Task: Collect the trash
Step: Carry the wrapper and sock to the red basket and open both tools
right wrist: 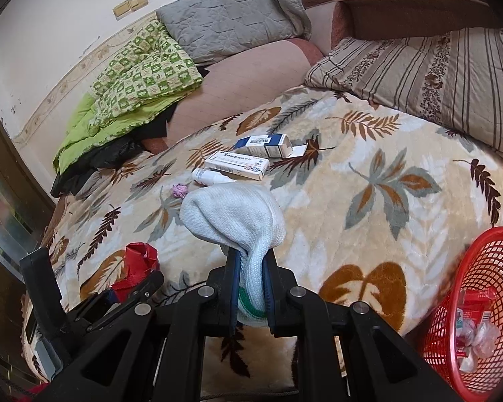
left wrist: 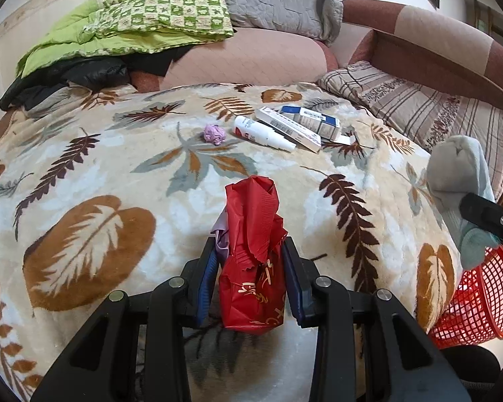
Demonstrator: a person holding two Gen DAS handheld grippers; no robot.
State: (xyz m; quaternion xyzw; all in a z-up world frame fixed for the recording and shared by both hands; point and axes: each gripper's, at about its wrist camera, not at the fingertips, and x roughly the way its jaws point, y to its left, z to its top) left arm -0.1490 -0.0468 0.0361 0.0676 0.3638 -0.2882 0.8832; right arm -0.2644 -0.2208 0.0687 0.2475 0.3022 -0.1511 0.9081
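Trash here is a scatter of light things on the leaf-patterned blanket (left wrist: 124, 154) covering the bed, and a red basket (right wrist: 476, 305) beside the bed's right edge already holds some wrappers.

Largest of what is in hand is the pale sock (right wrist: 234, 221), pinched by the right gripper (right wrist: 251, 288) near its green-banded cuff. It is soft and limp, so the toe end flops over above the jaws; a grip at the cuff looks secure, and it should drop freely once released over the basket.

Next is the red wrapper (left wrist: 251, 261), clamped between the blue pads of the left gripper (left wrist: 251, 281), with a scrap of pale purple film caught beside it. It looks thin, crinkly and nearly weightless, likely slippery, so a firm squeeze across its bunched middle suits it.

Still lying near the middle of the blanket are two medicine boxes (left wrist: 305, 124), light, stiff card that would crush under hard pressure and is best taken across the narrow sides. Touching them is a white spray bottle (left wrist: 261, 132), smooth, round and apt to roll, so grip across its body. Smallest is the crumpled purple ball (left wrist: 214, 134), just beside the bottle: soft, featherlight, easy to pinch anywhere.
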